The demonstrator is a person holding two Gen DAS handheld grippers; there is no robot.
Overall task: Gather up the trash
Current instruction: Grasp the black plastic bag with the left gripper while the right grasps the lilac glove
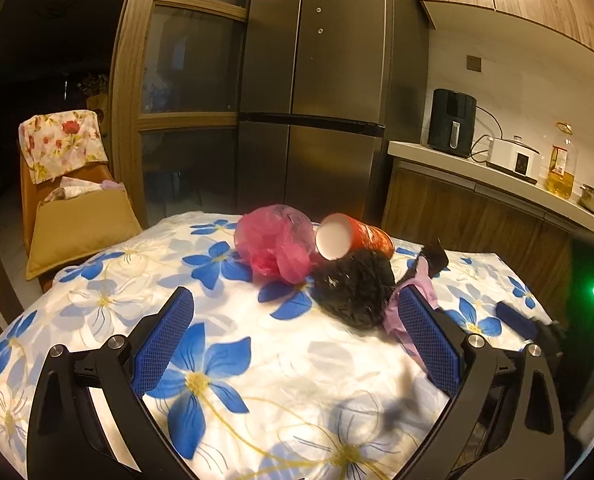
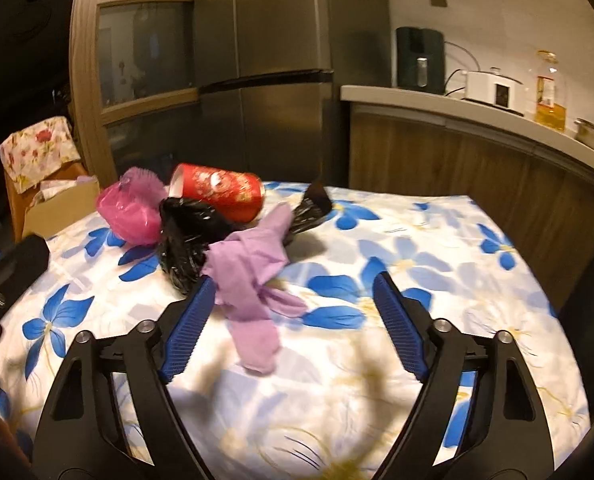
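A pile of trash lies on the flowered tablecloth (image 1: 257,360) (image 2: 417,240): a crumpled pink plastic bag (image 1: 275,246) (image 2: 131,210), a red paper cup (image 1: 351,238) (image 2: 221,190) on its side, a crumpled black plastic bag (image 1: 351,294) (image 2: 185,236) and a lilac glove (image 1: 395,312) (image 2: 253,276). My left gripper (image 1: 295,344) is open and empty, just short of the pile, its right finger beside the glove. My right gripper (image 2: 293,320) is open and empty, with the glove's lower end lying between its fingers.
A steel fridge (image 1: 317,100) stands behind the table. A counter (image 1: 497,176) on the right bears a black air fryer (image 1: 453,122), a white cooker (image 1: 515,156) and an oil bottle (image 1: 561,164). A cushioned chair (image 1: 73,216) stands at the left.
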